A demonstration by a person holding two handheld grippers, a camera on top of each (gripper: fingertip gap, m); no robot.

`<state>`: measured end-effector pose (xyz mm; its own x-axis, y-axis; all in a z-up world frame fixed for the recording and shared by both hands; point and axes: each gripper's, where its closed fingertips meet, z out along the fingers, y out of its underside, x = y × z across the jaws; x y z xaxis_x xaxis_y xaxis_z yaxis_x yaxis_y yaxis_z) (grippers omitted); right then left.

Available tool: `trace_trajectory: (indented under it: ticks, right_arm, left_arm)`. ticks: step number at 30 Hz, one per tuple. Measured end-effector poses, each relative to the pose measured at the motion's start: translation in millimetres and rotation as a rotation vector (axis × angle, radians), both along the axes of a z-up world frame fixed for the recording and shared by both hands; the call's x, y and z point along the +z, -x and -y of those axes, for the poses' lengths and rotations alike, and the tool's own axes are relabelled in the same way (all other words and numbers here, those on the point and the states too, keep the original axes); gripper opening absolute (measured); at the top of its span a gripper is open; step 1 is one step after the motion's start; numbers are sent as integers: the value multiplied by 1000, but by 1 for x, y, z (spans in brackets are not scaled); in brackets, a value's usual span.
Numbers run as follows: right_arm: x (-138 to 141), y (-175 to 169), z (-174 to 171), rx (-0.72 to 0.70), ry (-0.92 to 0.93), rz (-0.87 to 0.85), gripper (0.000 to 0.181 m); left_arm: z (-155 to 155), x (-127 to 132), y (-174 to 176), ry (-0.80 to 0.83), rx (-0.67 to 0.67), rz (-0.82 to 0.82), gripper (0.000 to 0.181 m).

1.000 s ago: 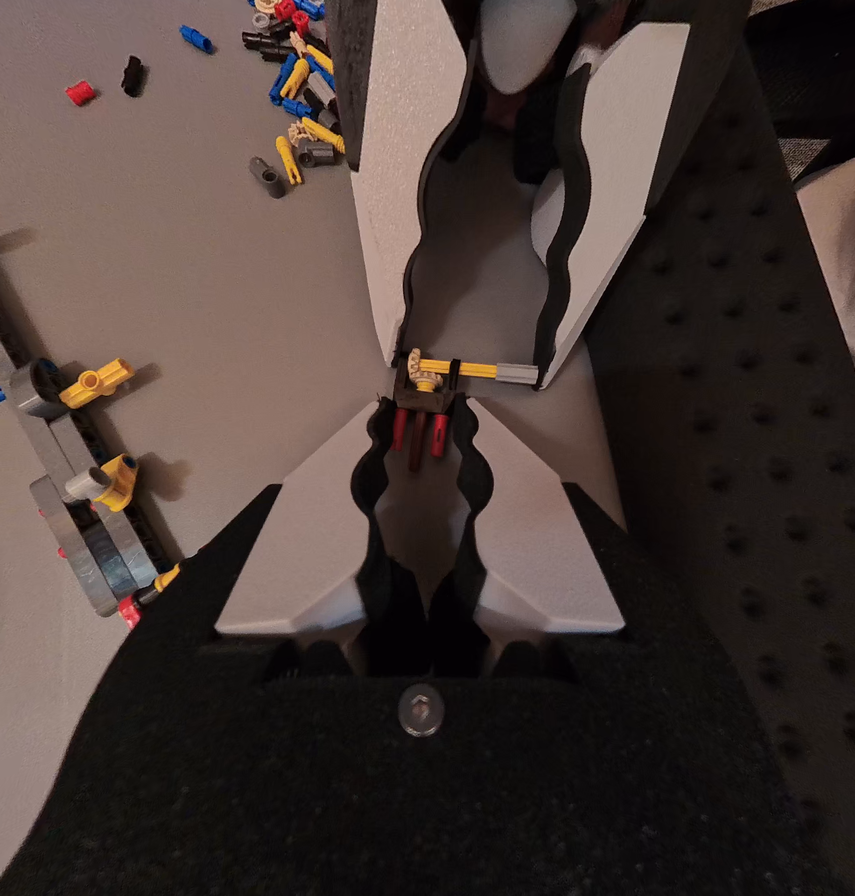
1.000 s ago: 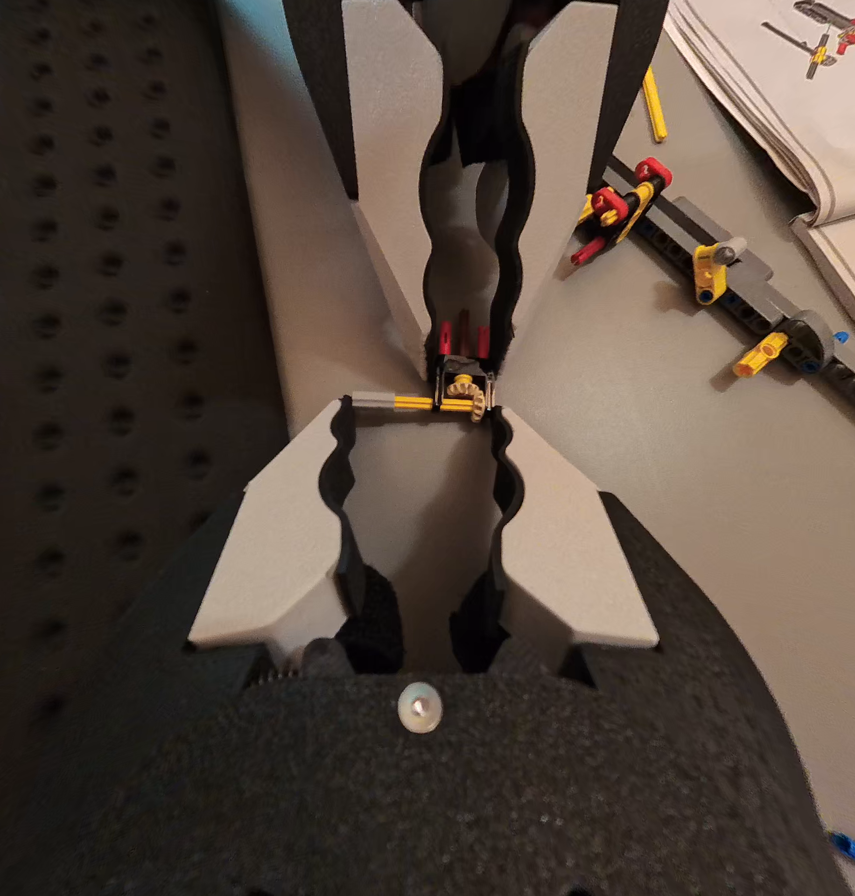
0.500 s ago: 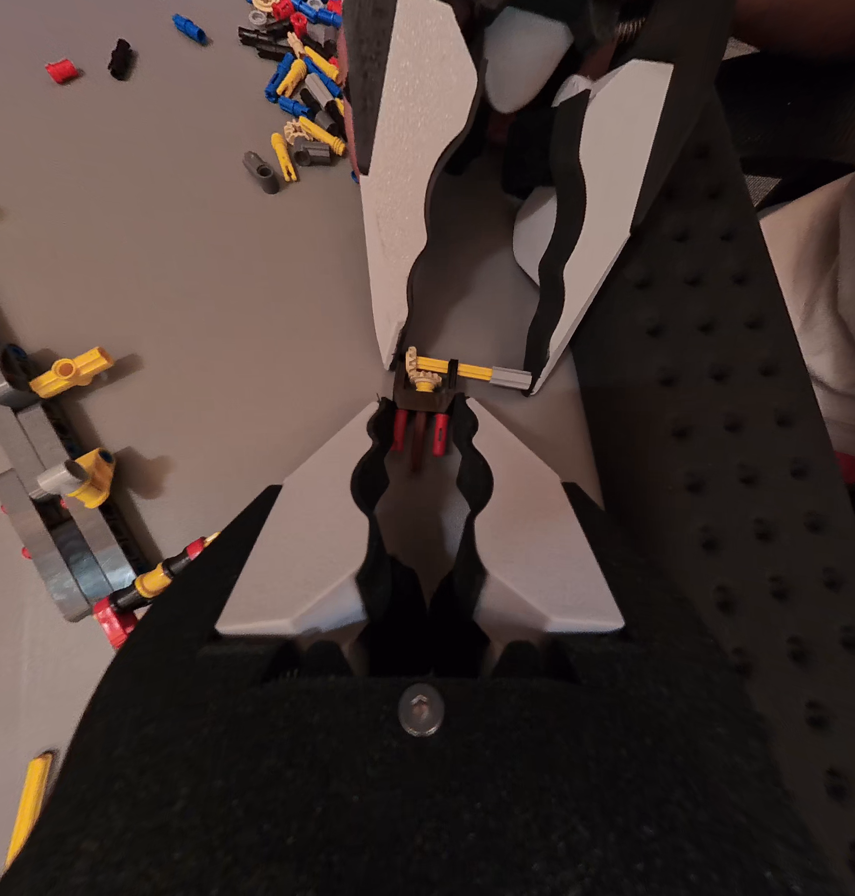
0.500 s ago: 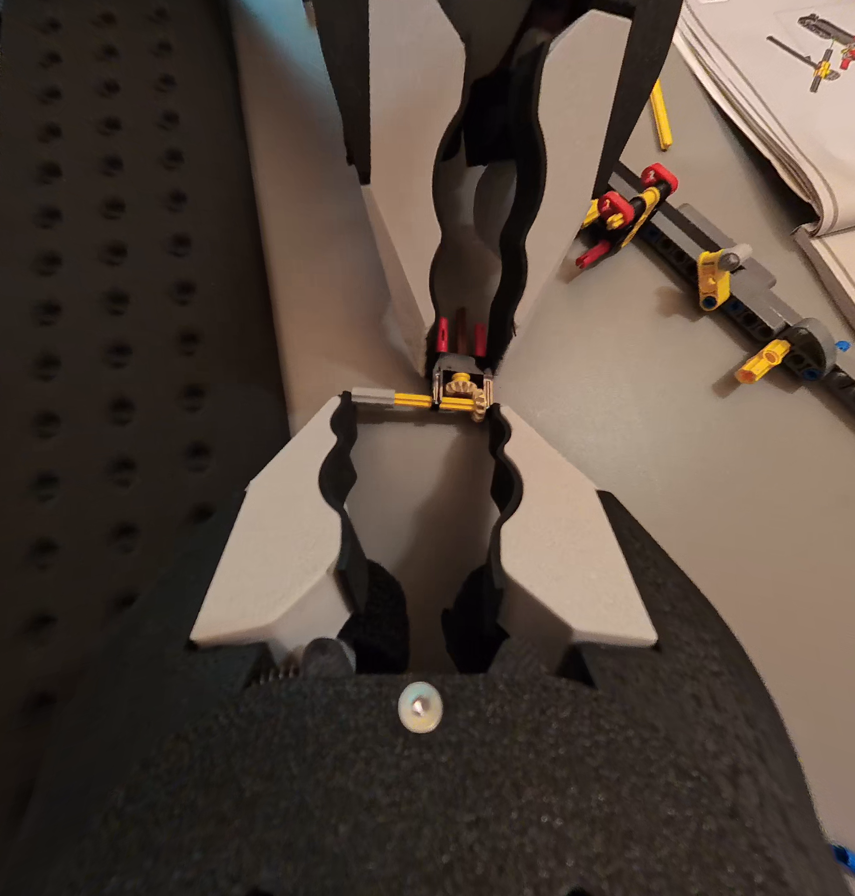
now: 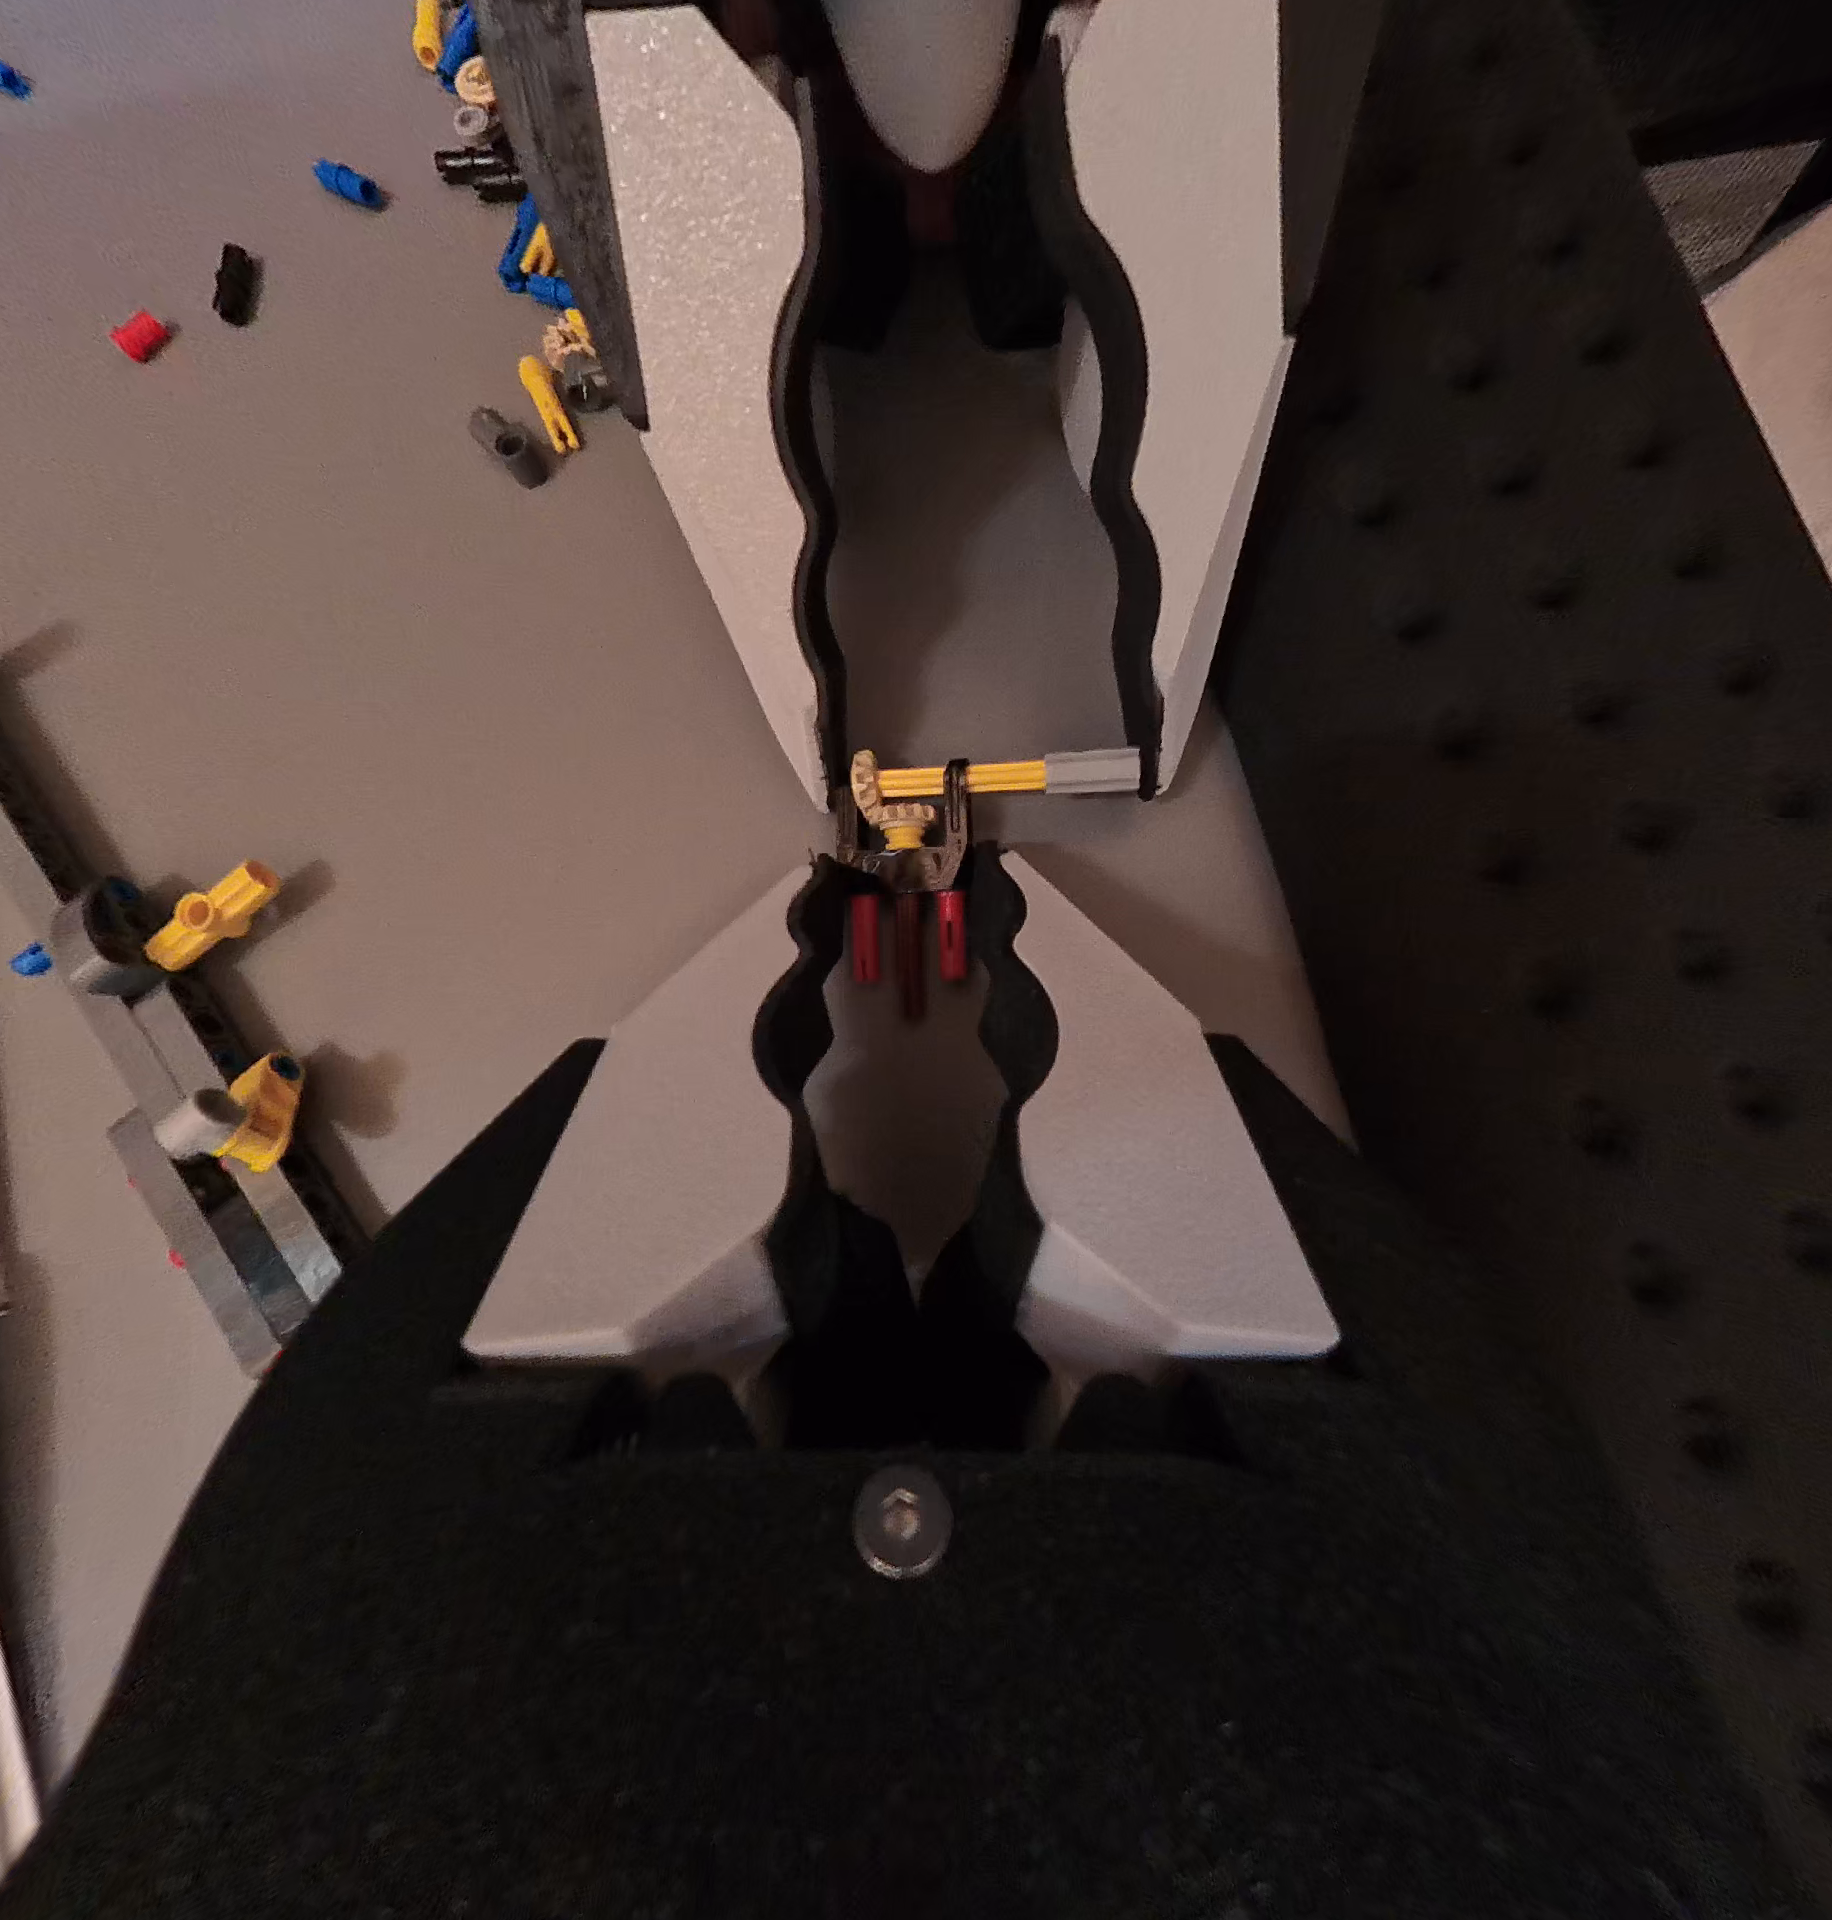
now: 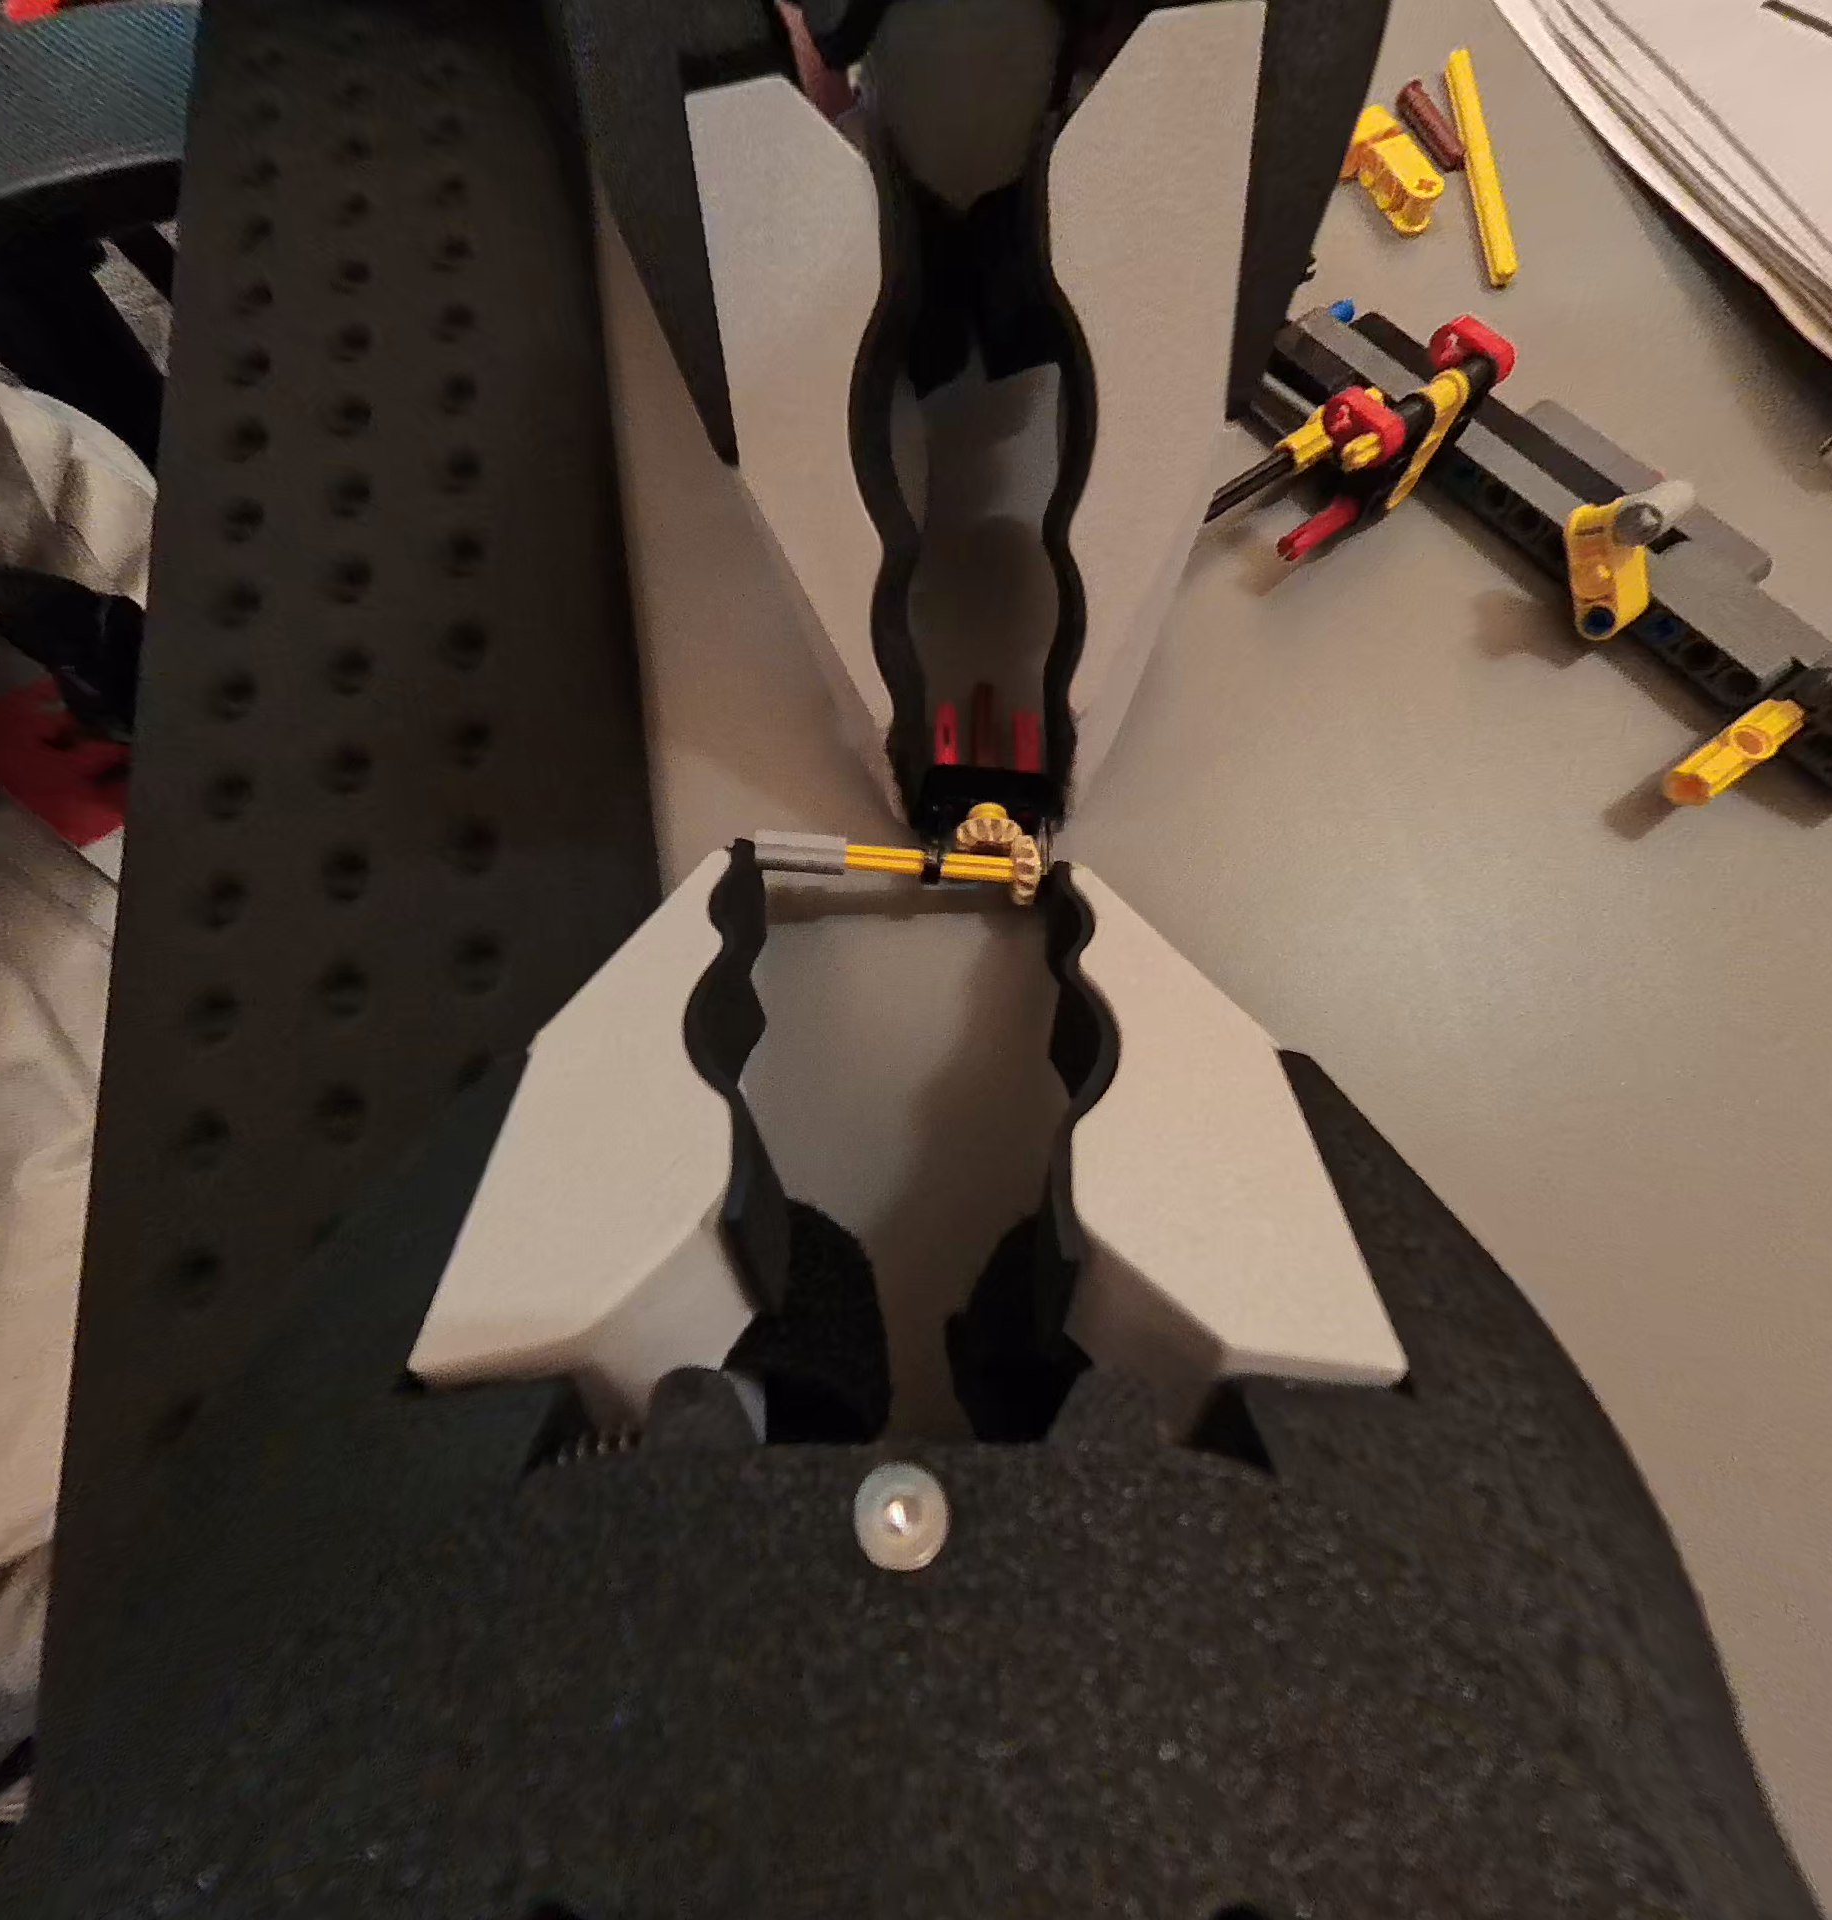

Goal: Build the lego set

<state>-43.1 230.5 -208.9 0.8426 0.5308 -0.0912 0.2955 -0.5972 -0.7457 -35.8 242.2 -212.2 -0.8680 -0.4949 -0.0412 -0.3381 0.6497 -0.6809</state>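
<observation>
**A:** Where's the piece right now?

**B:** Between your two tools, off the desk (image 6: 1411,1039). Your left gripper (image 5: 904,862) has its jaws closed down on the dark frame (image 5: 901,847), red pins (image 5: 864,938) trailing back between them. Your right gripper (image 6: 901,883) has its jaws wide, spanning the yellow axle (image 6: 891,859); the grey sleeve (image 6: 800,850) meets one tip and the tan gear (image 6: 1024,873) sits at the other.

**A:** How will it handle?

**B:** Light, stiff plastic, I'd say, but small and slick. The axle looks free to slide in the frame, so press along its length, sleeve end and gear end, not across it. Keep the left grip on the frame's flat sides.

**A:** What can't you make out?

**B:** Whether the right tips really press both ends or just touch. The second gear's (image 5: 899,814) mesh is too small to judge. Past the jaws, the beam build (image 6: 1577,520) and loose parts (image 5: 538,400) are partly cut off.
</observation>
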Motion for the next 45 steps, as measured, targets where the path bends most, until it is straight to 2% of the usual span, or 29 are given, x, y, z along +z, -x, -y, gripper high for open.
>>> trace_trajectory:
  ticks: [3,10,16,18,20,21,22,24,26,32,40,45]
  right_arm:
    - [-1,0,1,4,-14,38,54]
    - [3,-2,-1,-27,15,-61,55]
    - [16,-17,-4,-105,-70,-76,59]
    - [30,-29,-9,-196,-101,-159,55]
    - [38,-42,-13,-320,-76,-309,29]
    - [43,-40,-13,-329,-46,-419,23]
    - [48,-37,-14,-345,-22,-531,22]
    - [54,-37,-17,-360,-25,-627,22]
    - [54,-40,-19,-380,-34,-612,13]
    - [53,-34,-23,-365,-42,-587,4]
    - [53,-33,-21,-356,-11,-631,2]
    - [44,-39,-23,-416,40,-650,2]
  left_arm:
    - [3,0,-1,-2,-1,18,22]
    - [3,0,-3,-21,11,55,23]
    - [-3,1,-9,-188,35,280,23]
    - [-7,6,-9,-211,61,350,23]
    - [-10,16,-7,-220,86,419,23]
    - [-11,24,-7,-228,99,462,23]
    - [-12,32,-7,-237,111,499,23]
    - [-12,45,-6,-250,124,562,23]
    - [-12,51,-3,-265,126,616,23]
    - [-7,56,3,-262,121,644,23]
    - [-2,56,9,-267,121,643,22]
    - [-1,52,9,-287,137,631,22]
